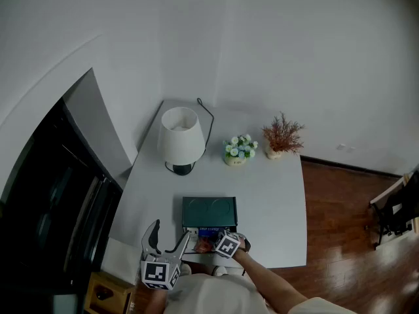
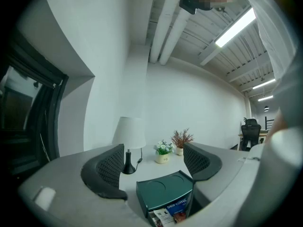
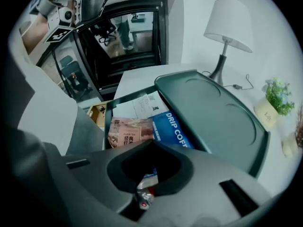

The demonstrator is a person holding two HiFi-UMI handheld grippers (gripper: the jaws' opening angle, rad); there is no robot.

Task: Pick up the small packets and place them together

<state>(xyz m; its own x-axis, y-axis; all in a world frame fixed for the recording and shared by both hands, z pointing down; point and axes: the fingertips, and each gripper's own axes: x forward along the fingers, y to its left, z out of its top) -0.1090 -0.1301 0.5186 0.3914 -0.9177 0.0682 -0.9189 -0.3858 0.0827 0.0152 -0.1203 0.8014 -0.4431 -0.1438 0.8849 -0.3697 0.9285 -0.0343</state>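
A dark green box point(image 1: 209, 212) sits near the table's front edge with its drawer point(image 1: 200, 235) pulled out. In the right gripper view the drawer holds a pink tea packet point(image 3: 128, 132), a blue drip coffee packet point(image 3: 170, 129) and white paper point(image 3: 139, 107). My right gripper point(image 1: 211, 242) is over the drawer, its jaws closed point(image 3: 151, 150) on a small crumpled white and red packet point(image 3: 144, 195). My left gripper point(image 1: 169, 235) hangs left of the box, raised and open point(image 2: 154, 162), with nothing between its fingers.
A white lamp point(image 1: 180, 136) with a black cord stands at the back left of the white table point(image 1: 275, 195). A small flower pot point(image 1: 238, 150) and a dried red plant point(image 1: 281, 136) stand behind the box. A dark cabinet point(image 1: 46, 201) is to the left.
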